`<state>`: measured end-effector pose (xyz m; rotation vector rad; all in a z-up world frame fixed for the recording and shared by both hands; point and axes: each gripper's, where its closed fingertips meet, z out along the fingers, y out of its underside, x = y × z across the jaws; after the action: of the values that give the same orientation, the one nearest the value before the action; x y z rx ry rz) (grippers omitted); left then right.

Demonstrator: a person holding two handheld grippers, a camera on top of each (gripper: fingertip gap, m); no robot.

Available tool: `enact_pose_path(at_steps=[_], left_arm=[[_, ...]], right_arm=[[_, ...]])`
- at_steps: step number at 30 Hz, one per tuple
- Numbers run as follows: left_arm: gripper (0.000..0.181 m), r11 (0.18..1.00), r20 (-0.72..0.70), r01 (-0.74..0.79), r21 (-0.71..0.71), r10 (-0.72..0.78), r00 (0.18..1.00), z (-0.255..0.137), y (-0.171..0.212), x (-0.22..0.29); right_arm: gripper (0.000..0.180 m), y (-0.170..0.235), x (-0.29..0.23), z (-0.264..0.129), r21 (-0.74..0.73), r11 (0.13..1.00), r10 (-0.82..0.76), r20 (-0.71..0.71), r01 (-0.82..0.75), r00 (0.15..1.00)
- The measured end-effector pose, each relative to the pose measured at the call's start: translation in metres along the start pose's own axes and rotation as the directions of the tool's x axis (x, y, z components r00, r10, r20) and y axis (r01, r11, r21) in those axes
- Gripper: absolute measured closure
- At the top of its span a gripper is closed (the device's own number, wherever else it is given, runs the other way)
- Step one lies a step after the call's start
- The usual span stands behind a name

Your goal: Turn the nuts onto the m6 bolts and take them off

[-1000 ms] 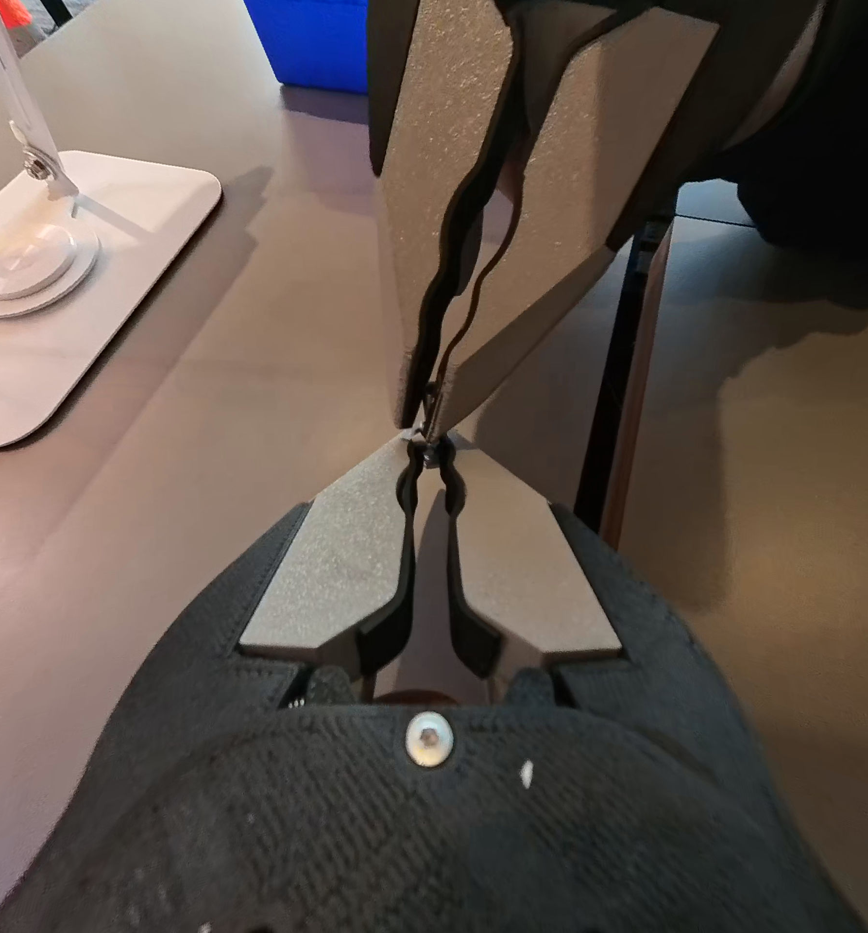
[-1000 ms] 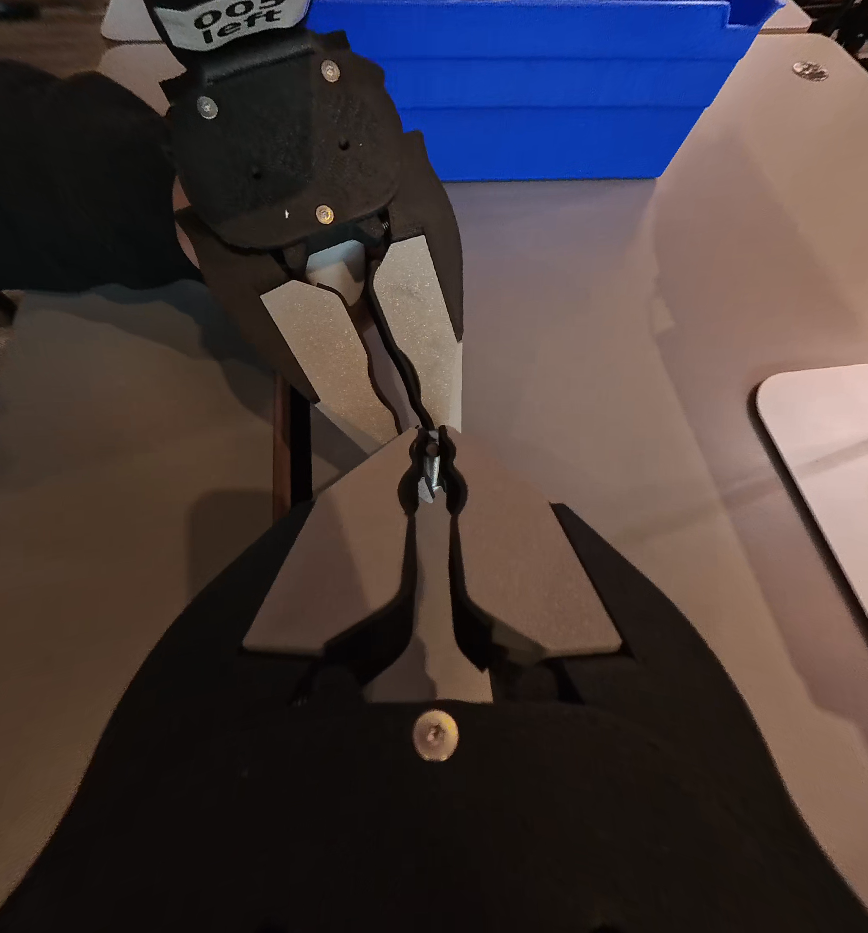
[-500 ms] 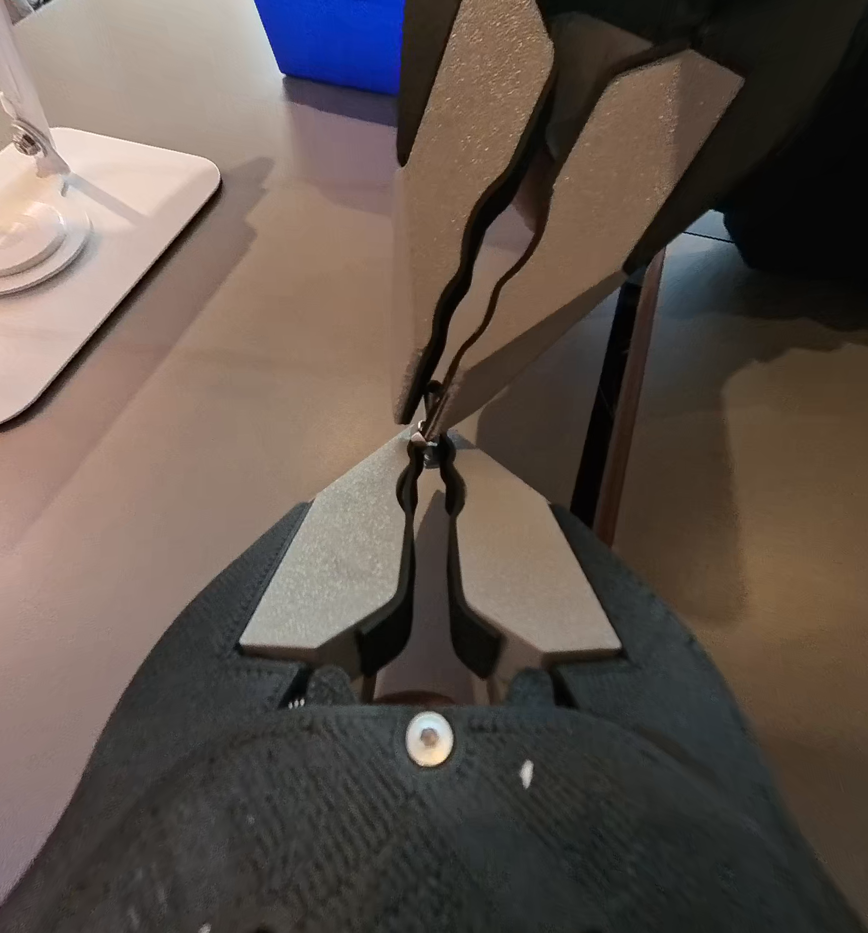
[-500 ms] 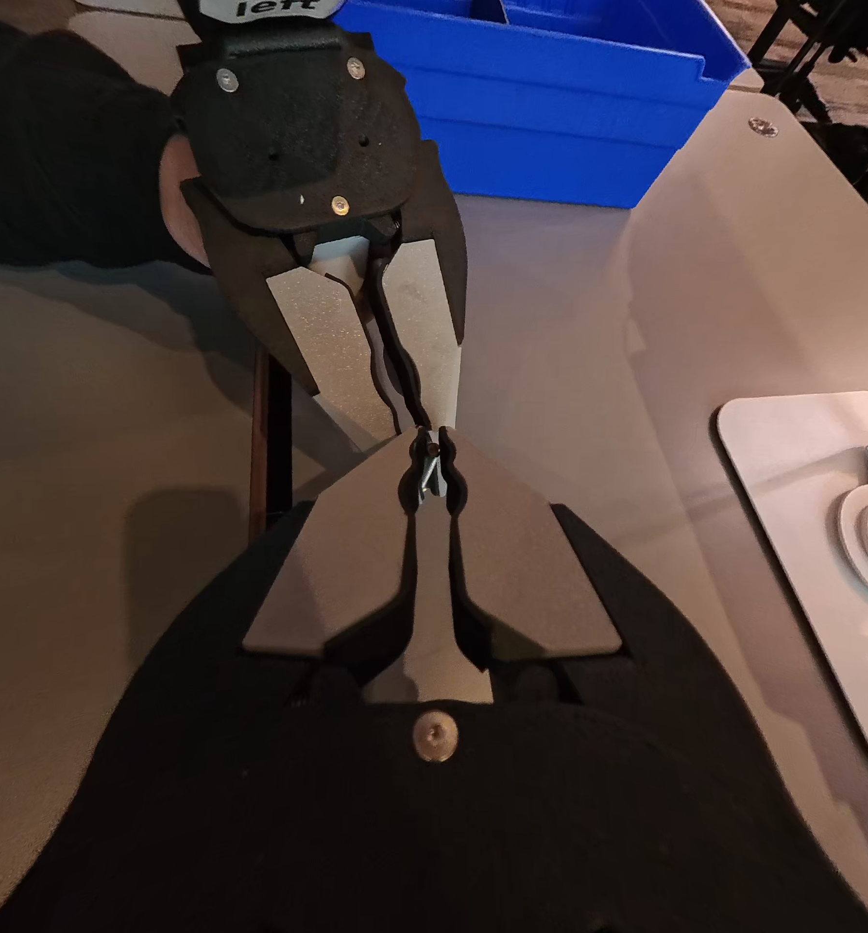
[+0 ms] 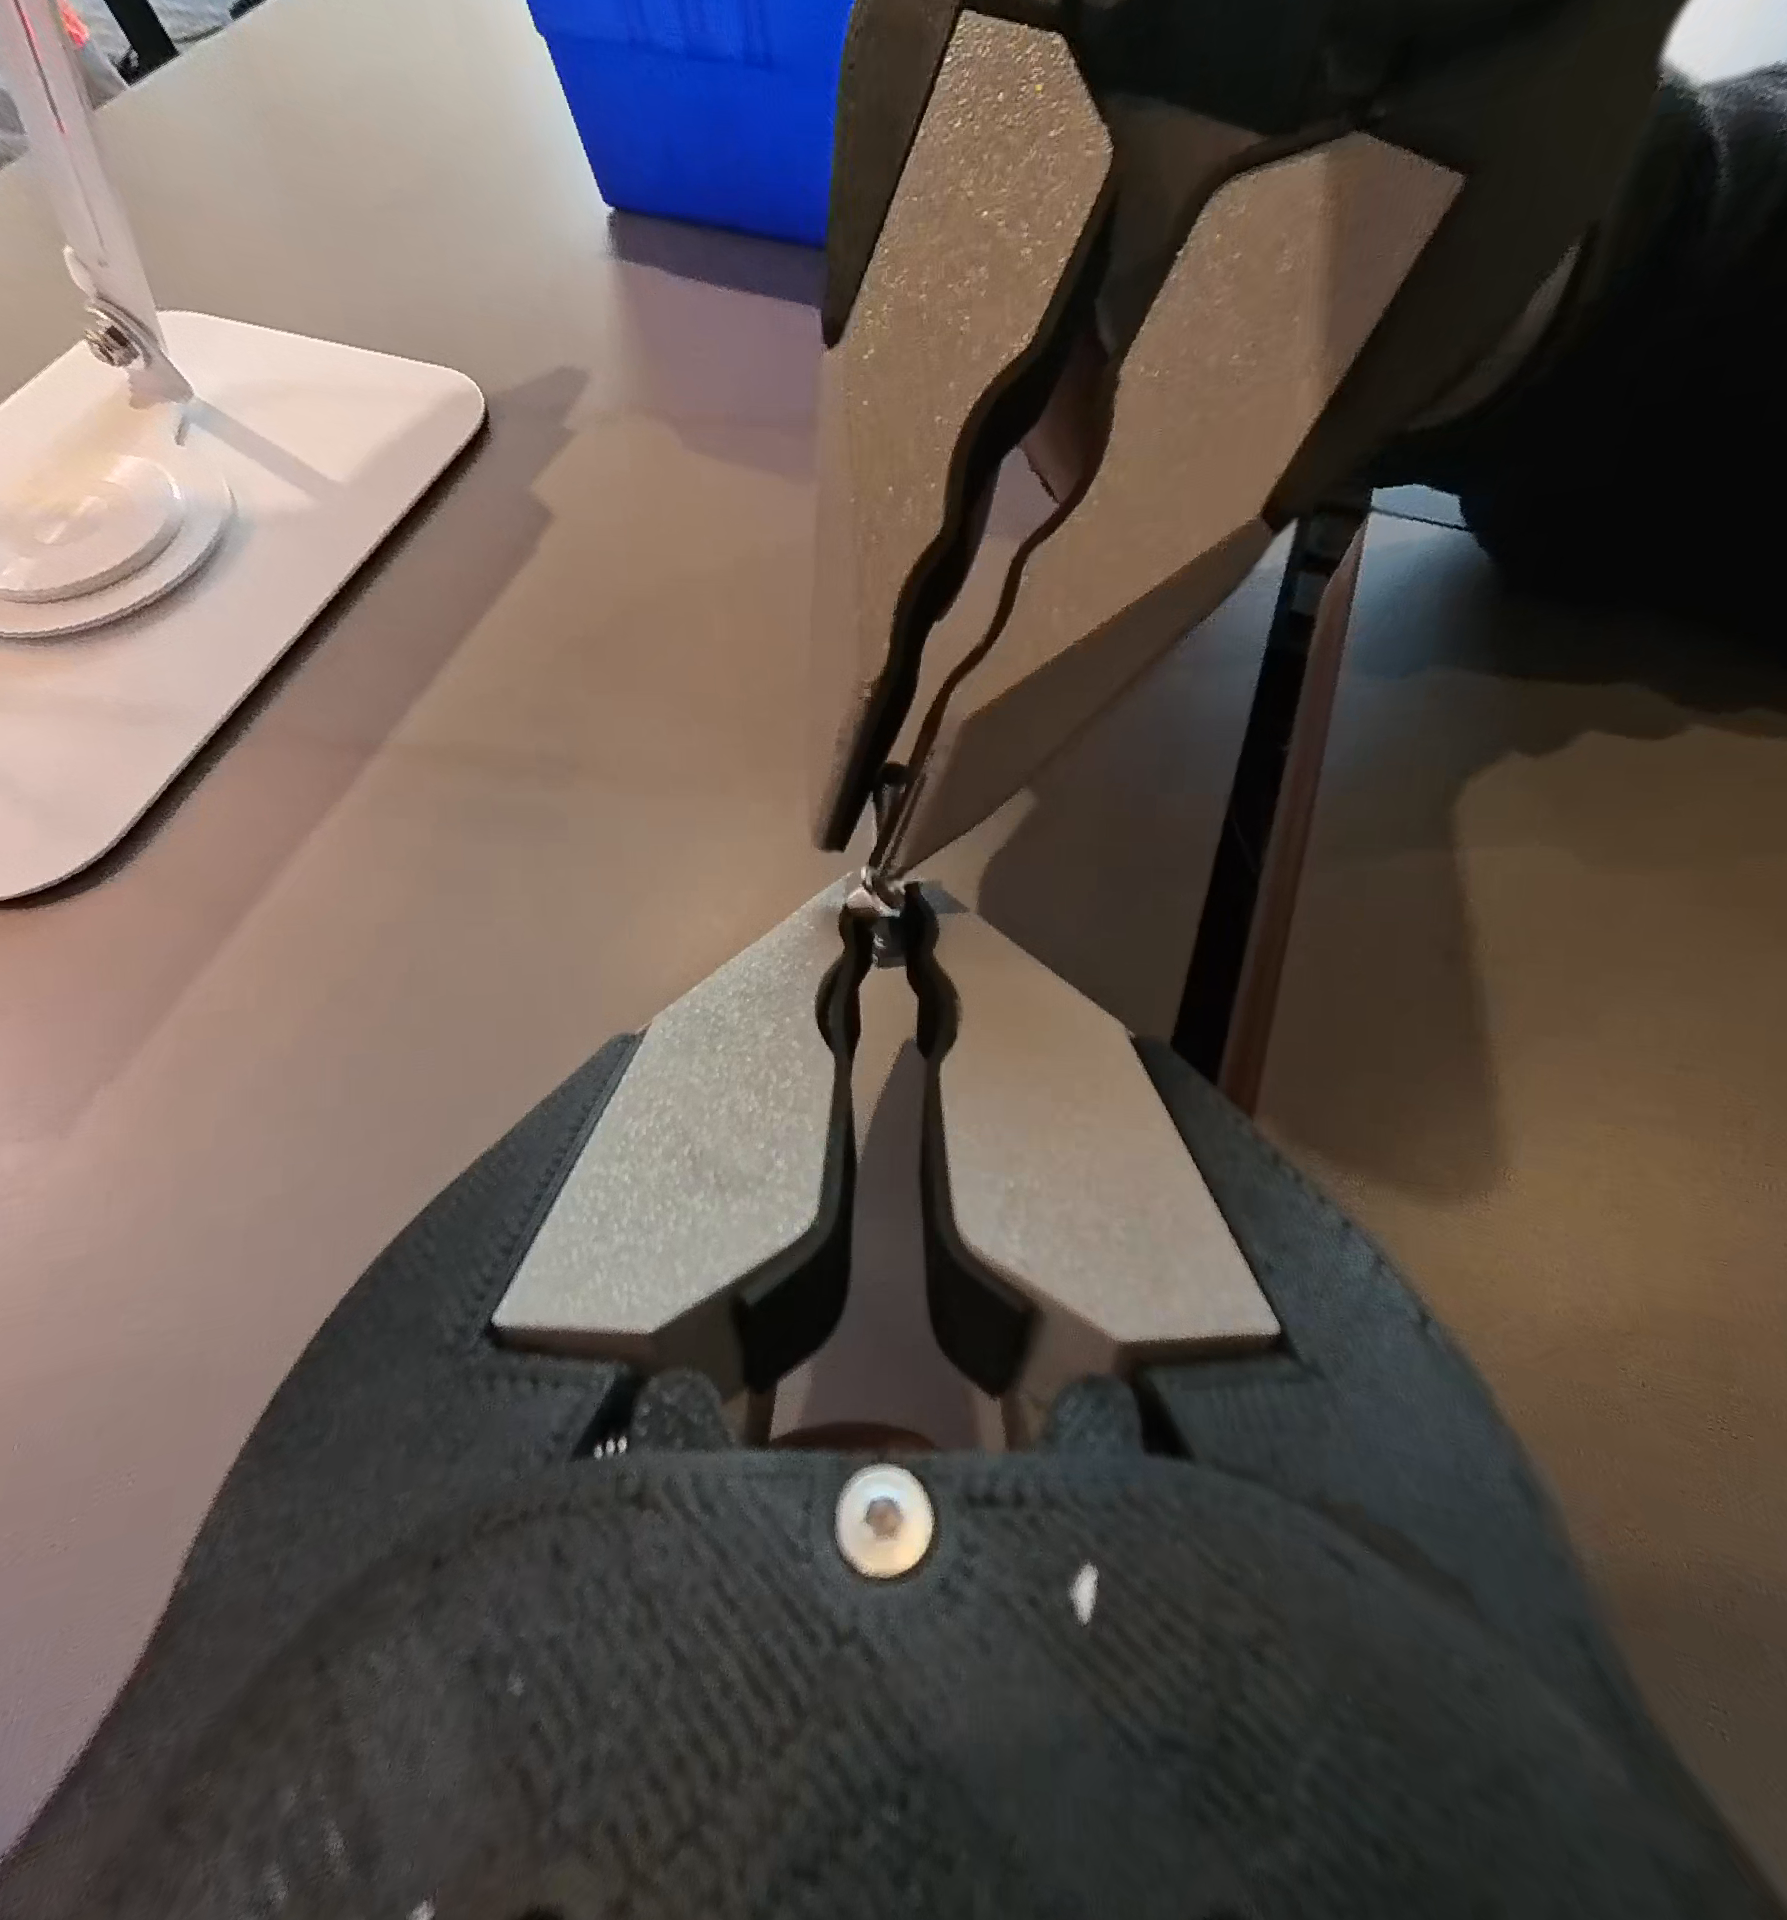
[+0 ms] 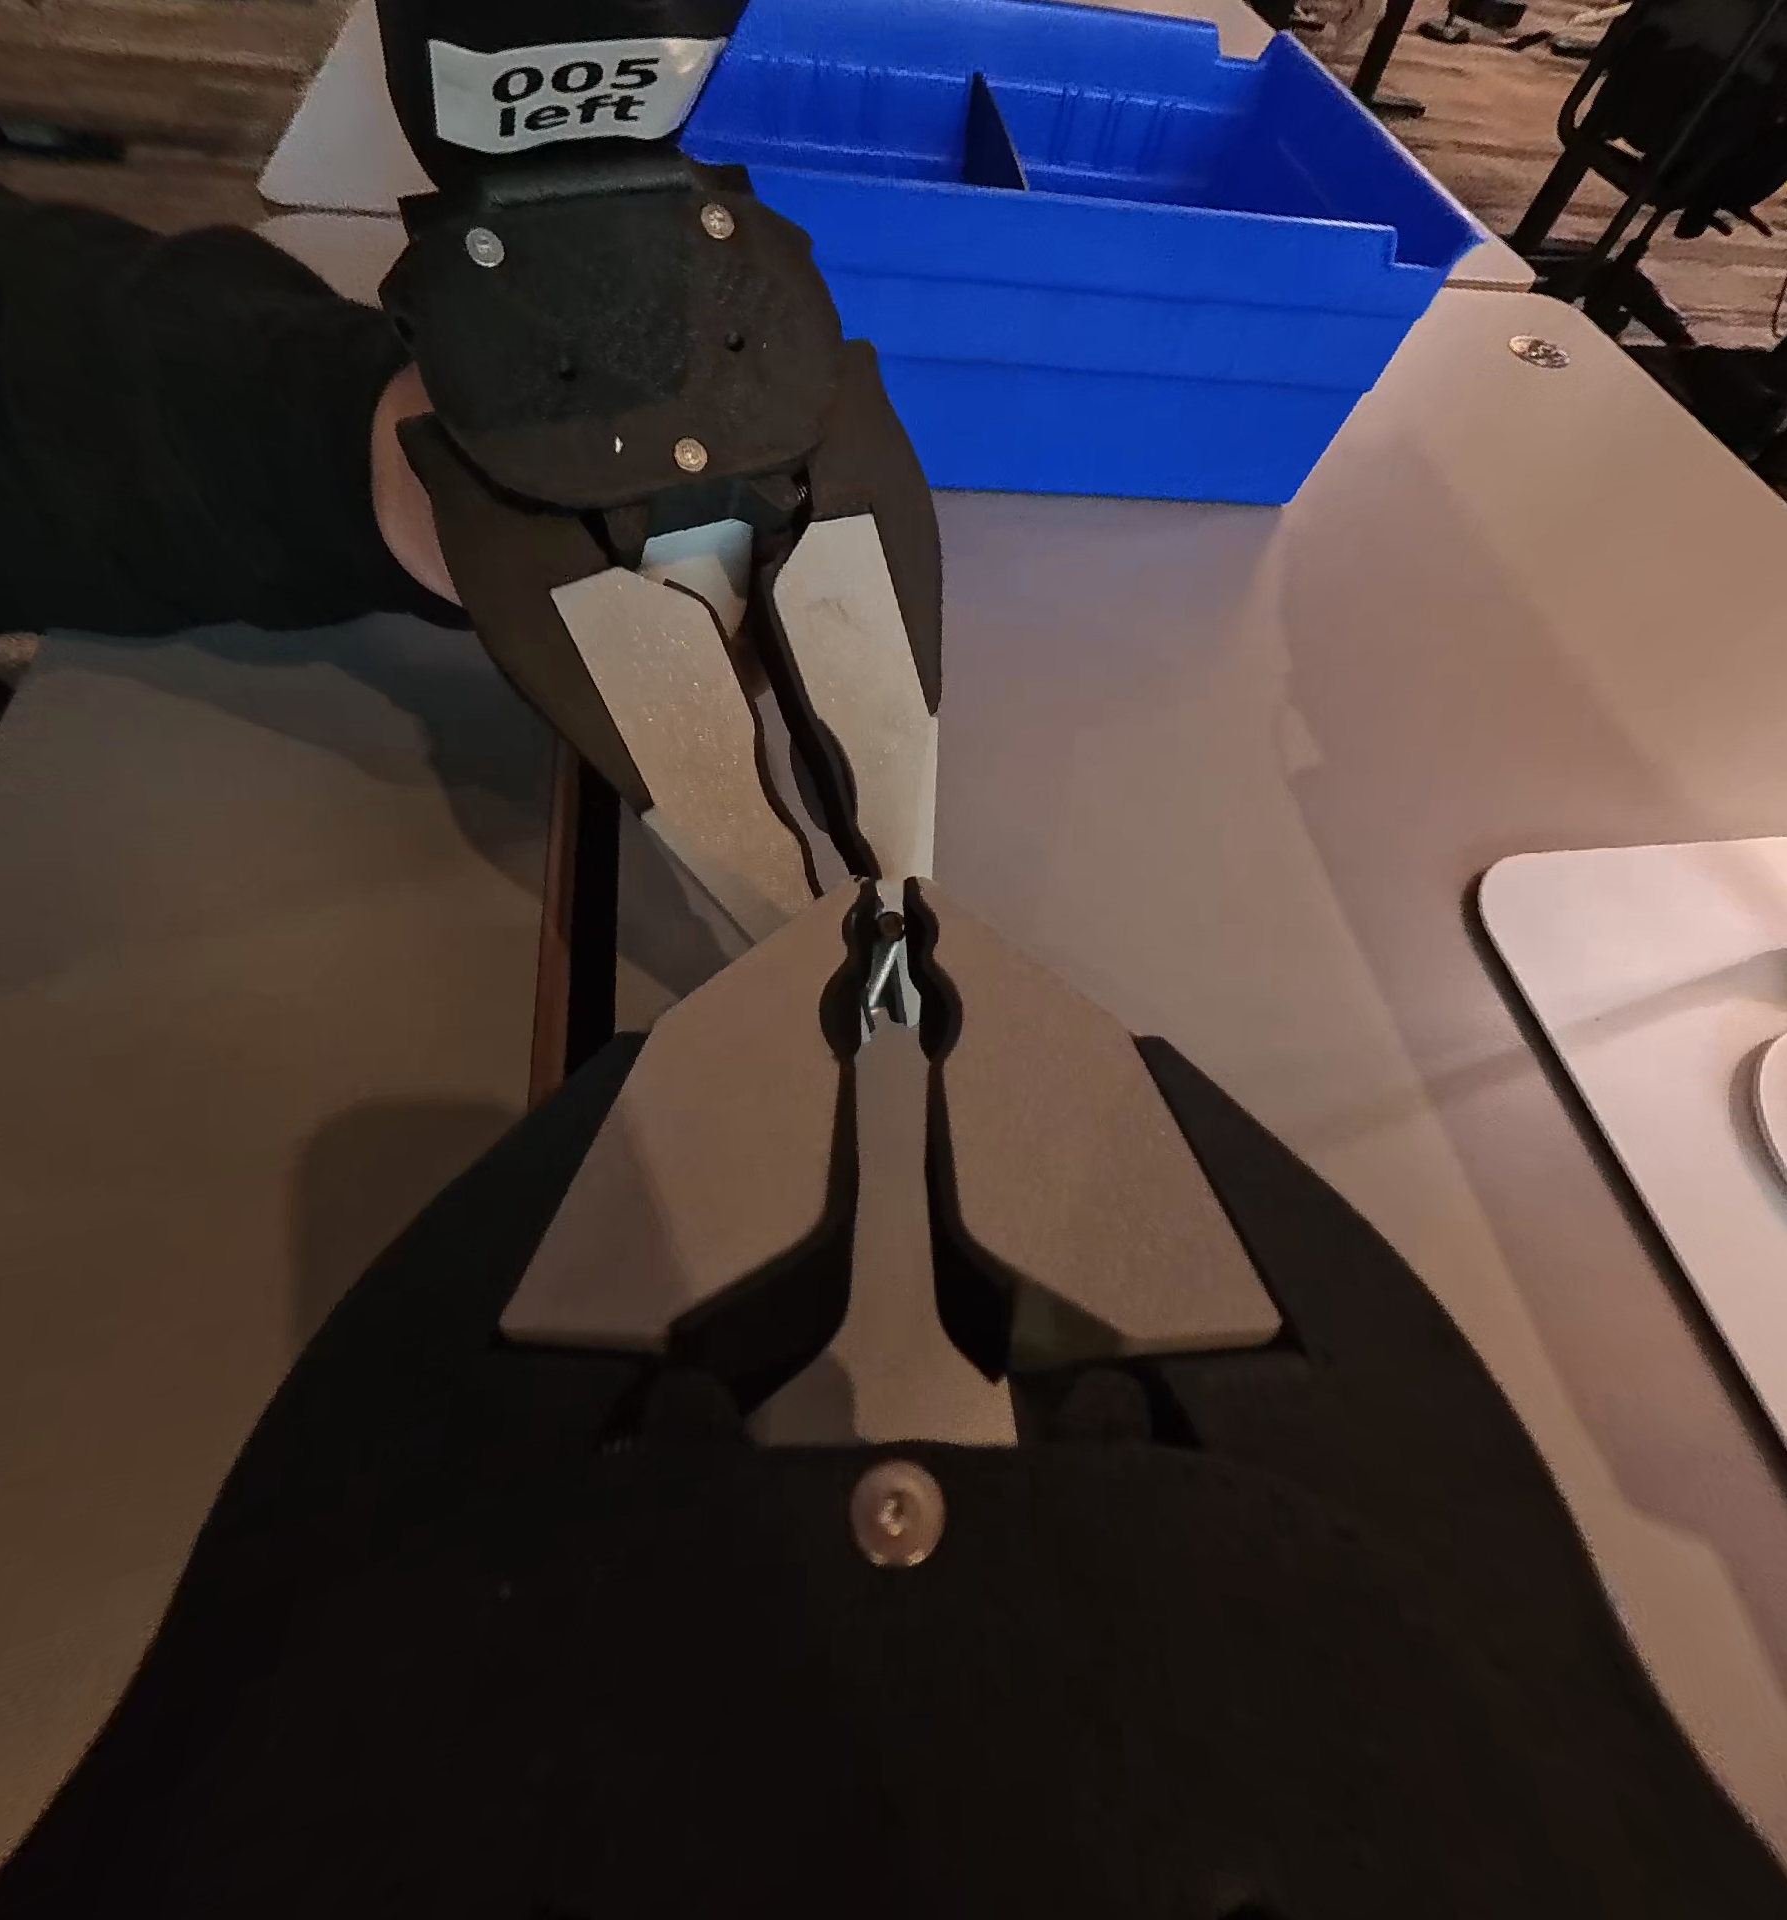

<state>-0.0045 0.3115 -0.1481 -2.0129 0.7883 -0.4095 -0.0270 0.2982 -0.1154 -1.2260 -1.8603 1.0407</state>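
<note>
My left gripper (image 5: pixel 884 914) and right gripper (image 6: pixel 884 906) meet tip to tip above the brown table (image 6: pixel 1128 727). In the right wrist view, the right gripper is shut on a small silver bolt (image 6: pixel 878 982) that lies slanted between its fingers. In the left wrist view, the left gripper is shut on a small silver nut (image 5: pixel 873 900) at its very tips. The right gripper (image 5: pixel 884 826) comes down from above there and touches that nut. The left gripper (image 6: pixel 863 868) also shows in the right wrist view, held by a hand in a black sleeve (image 6: pixel 141 436). The joint between nut and bolt is mostly hidden.
A blue divided bin (image 6: pixel 1076 312) stands at the back of the table, and it also shows in the left wrist view (image 5: pixel 691 114). A white stand base (image 5: pixel 141 582) lies to the side and also shows in the right wrist view (image 6: pixel 1678 1018). A dark gap between two tabletops (image 6: pixel 577 914) runs under the grippers. The grippers are tip to tip, or close to it.
Both grippers stay shut and tip to tip. The right gripper has tilted, so more of the blue bin and white base show. The bolt now sits more slanted between its fingers.
</note>
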Motion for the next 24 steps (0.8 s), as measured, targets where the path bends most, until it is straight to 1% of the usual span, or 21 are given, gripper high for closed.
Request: enact_pose_path(at_steps=[1, 4, 7, 9, 11, 12, 13, 16, 19, 22, 24], left_arm=[[0.178, 1.0, 0.002, -0.001, 0.001, 0.001, 1.0, 0.0, 0.0, 0.0], [0.178, 0.998, 0.034, -0.035, -0.057, 0.037, 0.999, 0.003, 0.01, -0.004], [0.178, 0.997, 0.018, -0.042, -0.064, 0.043, 0.999, 0.006, 0.011, 0.0], [0.178, 0.997, 0.021, -0.054, -0.063, 0.055, 0.998, 0.006, 0.011, 0.0], [0.178, 0.997, 0.02, -0.052, -0.057, 0.054, 0.998, 0.006, 0.01, 0.0], [0.178, 0.997, 0.022, -0.053, -0.057, 0.055, 0.998, 0.005, 0.009, 0.0], [0.178, 0.997, 0.025, -0.055, -0.055, 0.056, 0.998, 0.005, 0.009, -0.001], [0.178, 0.997, 0.036, -0.059, -0.054, 0.061, 0.997, 0.005, 0.009, -0.003], [0.178, 0.996, 0.06, -0.071, -0.055, 0.074, 0.995, 0.004, 0.008, -0.005], [0.178, 0.995, 0.09, -0.07, -0.071, 0.076, 0.993, 0.004, 0.01, -0.01], [0.179, 0.996, 0.091, -0.061, -0.071, 0.068, 0.994, 0.004, 0.01, -0.011]], right_arm=[[0.178, -0.001, 0.0, -0.001, 0.005, 1.0, 0.008, 0.004, -0.008, 1.0], [0.174, -0.008, 0.0, -0.009, 0.04, 0.999, 0.026, 0.024, -0.026, 0.999], [0.18, -0.013, 0.001, -0.02, 0.042, 0.999, 0.002, 0.025, -0.003, 1.0], [0.179, -0.01, 0.0, -0.021, -0.004, 1.0, 0.01, 0.063, -0.01, 0.998], [0.173, -0.007, -0.002, -0.018, -0.06, 0.998, 0.037, 0.117, -0.03, 0.992], [0.168, -0.006, 0.001, -0.015, -0.085, 0.996, 0.043, 0.118, -0.033, 0.992], [0.166, -0.007, 0.002, -0.012, -0.101, 0.994, 0.046, 0.126, -0.033, 0.991], [0.171, -0.003, -0.004, -0.003, -0.18, 0.983, 0.077, 0.204, -0.039, 0.976], [0.172, 0.008, -0.001, 0.008, -0.288, 0.955, 0.135, 0.193, -0.076, 0.972], [0.171, 0.009, -0.001, 0.012, -0.345, 0.921, 0.257, 0.19, -0.181, 0.948], [0.17, 0.007, -0.003, 0.012, -0.381, 0.897, 0.315, 0.194, -0.224, 0.929]])
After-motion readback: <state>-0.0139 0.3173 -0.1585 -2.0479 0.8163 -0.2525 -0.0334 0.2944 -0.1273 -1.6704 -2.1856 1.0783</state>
